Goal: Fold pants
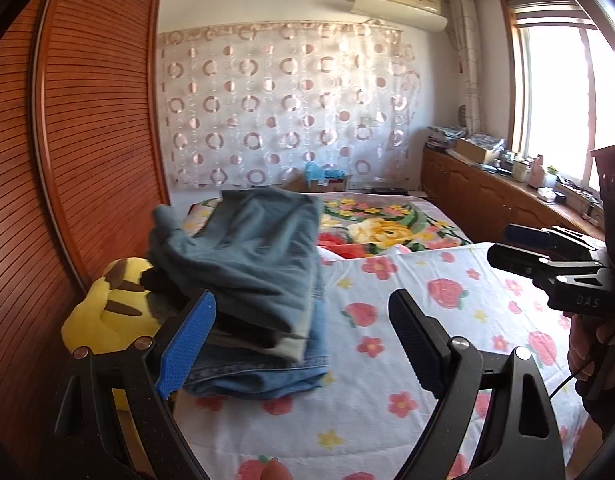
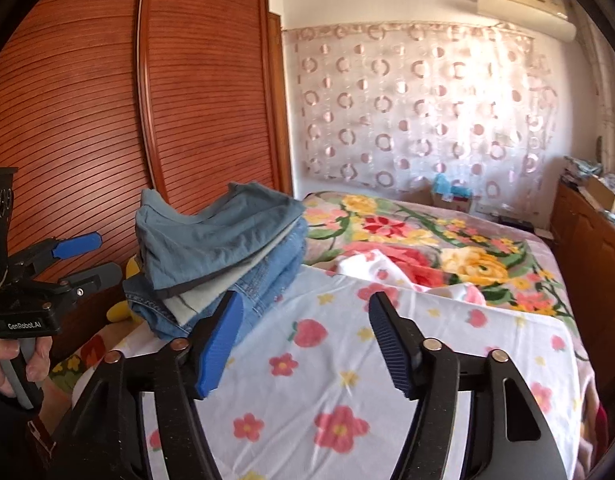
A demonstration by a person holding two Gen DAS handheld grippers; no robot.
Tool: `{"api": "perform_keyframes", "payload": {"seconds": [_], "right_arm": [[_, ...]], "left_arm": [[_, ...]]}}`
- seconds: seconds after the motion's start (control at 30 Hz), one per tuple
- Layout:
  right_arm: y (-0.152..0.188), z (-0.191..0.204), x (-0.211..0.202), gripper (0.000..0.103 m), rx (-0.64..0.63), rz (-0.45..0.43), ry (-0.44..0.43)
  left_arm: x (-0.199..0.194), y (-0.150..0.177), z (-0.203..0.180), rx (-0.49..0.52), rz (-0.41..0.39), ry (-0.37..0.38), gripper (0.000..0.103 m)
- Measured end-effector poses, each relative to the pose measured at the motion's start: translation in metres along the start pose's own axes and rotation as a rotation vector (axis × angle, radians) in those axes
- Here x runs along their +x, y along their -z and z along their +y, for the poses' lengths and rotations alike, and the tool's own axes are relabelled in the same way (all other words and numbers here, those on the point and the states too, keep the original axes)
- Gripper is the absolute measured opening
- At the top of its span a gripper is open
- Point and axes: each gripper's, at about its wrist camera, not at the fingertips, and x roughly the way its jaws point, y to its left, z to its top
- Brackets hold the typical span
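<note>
A stack of folded pants (image 1: pixel 251 280) lies on the left side of the bed; grey-blue pants are on top, a pale pair and blue jeans below. It also shows in the right wrist view (image 2: pixel 219 252). My left gripper (image 1: pixel 303 344) is open and empty, just right of the stack's near end. My right gripper (image 2: pixel 307 340) is open and empty over the white flowered sheet (image 2: pixel 347 360), right of the stack. Each gripper shows in the other's view: the right (image 1: pixel 523 248), the left (image 2: pixel 87 256).
A yellow plush toy (image 1: pixel 107 312) sits between the stack and the wooden wardrobe (image 1: pixel 87 140) on the left. A flowered blanket (image 2: pixel 427 248) covers the far half of the bed. A wooden cabinet (image 1: pixel 487 196) with clutter runs under the window at right.
</note>
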Motion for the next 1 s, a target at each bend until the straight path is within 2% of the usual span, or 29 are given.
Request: {"api": "perform_keyframes", "payload": {"seconds": [0.4,1.0], "right_arm": [[0.026,0.013,-0.053,0.083,0.055,-0.029,0.139],[0.035,0.046,-0.093,0.085,0.133,-0.066,0.32]], "left_arm": [[-0.014,-0.001,-0.047,0.031,-0.001,0.055,0.089],[-0.025,-0.002,-0.094,0.058,0.008,0.086,0.089]]}}
